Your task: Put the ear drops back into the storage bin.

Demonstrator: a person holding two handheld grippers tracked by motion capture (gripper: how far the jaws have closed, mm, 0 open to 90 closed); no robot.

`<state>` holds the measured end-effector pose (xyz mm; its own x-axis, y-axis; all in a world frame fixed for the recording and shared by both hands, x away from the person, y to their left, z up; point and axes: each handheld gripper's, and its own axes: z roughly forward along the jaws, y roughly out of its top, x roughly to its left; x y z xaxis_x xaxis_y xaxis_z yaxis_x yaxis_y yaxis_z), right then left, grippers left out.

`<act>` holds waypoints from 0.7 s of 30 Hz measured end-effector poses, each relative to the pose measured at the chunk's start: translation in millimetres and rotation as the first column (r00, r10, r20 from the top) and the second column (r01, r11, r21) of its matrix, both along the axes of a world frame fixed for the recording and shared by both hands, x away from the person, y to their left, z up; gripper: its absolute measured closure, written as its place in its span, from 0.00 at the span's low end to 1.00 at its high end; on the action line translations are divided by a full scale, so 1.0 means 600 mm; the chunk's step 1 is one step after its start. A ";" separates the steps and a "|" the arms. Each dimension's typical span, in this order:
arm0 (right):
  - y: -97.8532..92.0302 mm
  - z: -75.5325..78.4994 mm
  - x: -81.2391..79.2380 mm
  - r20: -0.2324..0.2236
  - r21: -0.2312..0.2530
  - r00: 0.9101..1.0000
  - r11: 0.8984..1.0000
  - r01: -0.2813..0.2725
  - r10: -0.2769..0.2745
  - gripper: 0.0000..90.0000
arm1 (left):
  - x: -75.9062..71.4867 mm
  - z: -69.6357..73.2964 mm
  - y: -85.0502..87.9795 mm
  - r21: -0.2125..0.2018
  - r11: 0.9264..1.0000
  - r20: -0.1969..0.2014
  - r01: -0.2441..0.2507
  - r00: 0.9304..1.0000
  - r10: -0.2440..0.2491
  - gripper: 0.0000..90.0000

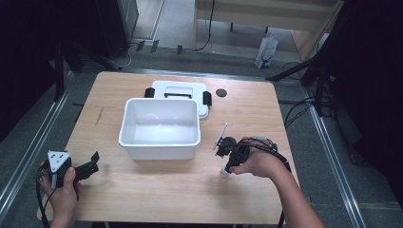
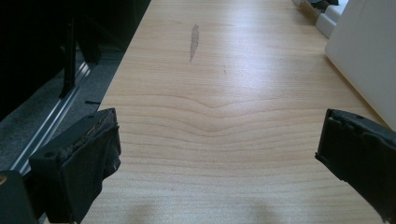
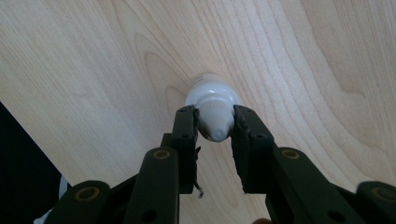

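A small white bottle (image 1: 224, 173) stands upright on the wooden table (image 1: 157, 190), right of the white bin. My right gripper (image 1: 227, 166) points down over it, shut on its ribbed cap. In the right gripper view the two black jaws of the right gripper (image 3: 215, 128) pinch the cap of the bottle (image 3: 212, 95) from both sides. My left gripper (image 1: 93, 161) rests near the table's front left corner, held in a hand. In its own view the left gripper (image 2: 215, 158) is open wide, with bare wood between the jaws.
An empty white plastic bin (image 1: 159, 142) sits mid-table, its wall (image 2: 369, 46) at the right in the left gripper view. Its lid (image 1: 178, 88) with black clips lies behind it. A black disc (image 1: 221, 92) lies at the back right.
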<state>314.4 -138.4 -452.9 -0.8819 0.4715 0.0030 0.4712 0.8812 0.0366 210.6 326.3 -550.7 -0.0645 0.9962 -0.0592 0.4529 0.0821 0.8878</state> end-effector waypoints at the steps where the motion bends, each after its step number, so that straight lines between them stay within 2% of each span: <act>1: -0.001 0.000 0.000 0.002 0.001 1.000 1.000 -0.002 0.002 0.80 | 0.000 0.000 0.000 -0.001 1.000 -0.001 0.001 1.000 -0.001 0.00; 8: -0.005 0.020 0.005 0.029 0.016 1.000 1.000 -0.002 0.001 0.80 | 0.000 0.000 0.000 -0.001 1.000 -0.002 0.002 1.000 -0.002 0.00; 17: -0.007 0.058 0.016 0.059 0.033 0.998 0.999 -0.002 0.000 0.80 | 0.000 0.000 0.000 -0.006 1.000 -0.001 -0.001 1.000 0.001 0.00; 19: -0.007 0.078 0.024 0.074 0.044 0.997 0.999 0.002 -0.005 0.80 | 0.000 0.000 0.001 -0.007 1.000 -0.001 0.000 1.000 0.000 0.00; 21: -0.007 0.084 0.026 0.076 0.049 0.997 0.999 0.006 -0.010 0.80 | 0.000 0.000 0.001 -0.007 1.000 -0.001 0.000 1.000 0.000 0.00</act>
